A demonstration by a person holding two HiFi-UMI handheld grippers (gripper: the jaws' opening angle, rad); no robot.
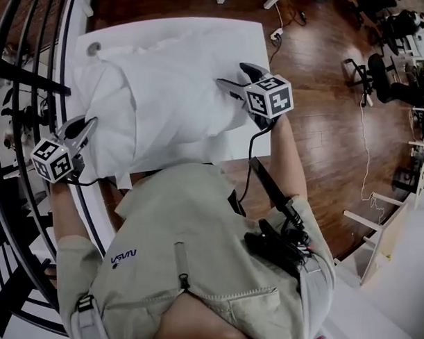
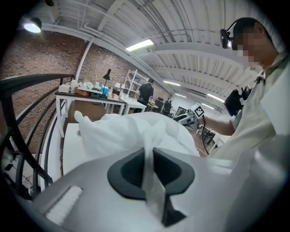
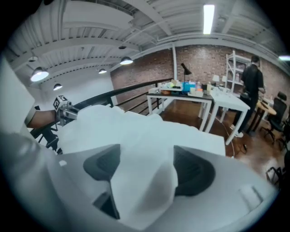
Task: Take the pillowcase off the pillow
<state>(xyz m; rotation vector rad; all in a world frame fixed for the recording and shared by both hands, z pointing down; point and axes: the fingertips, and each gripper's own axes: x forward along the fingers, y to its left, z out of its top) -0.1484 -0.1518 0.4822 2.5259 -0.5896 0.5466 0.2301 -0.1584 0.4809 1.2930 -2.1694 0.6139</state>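
Note:
A white pillow in its white pillowcase (image 1: 174, 83) lies across the white table (image 1: 243, 33). At the pillow's near left edge my left gripper (image 1: 91, 122) is shut on a fold of the pillowcase (image 2: 136, 129); in the left gripper view the cloth runs pinched between the dark pads (image 2: 170, 170). My right gripper (image 1: 231, 74) sits at the pillow's near right corner. Its jaws stand wide apart, and a loose hump of white pillowcase cloth (image 3: 140, 181) lies between the pads (image 3: 195, 170) without being pressed.
A black curved railing (image 1: 15, 103) runs along the left side, close to my left hand. The wooden floor (image 1: 314, 113) with office chairs (image 1: 379, 76) lies to the right. More white tables (image 3: 181, 97) and a standing person (image 3: 251, 86) are farther back.

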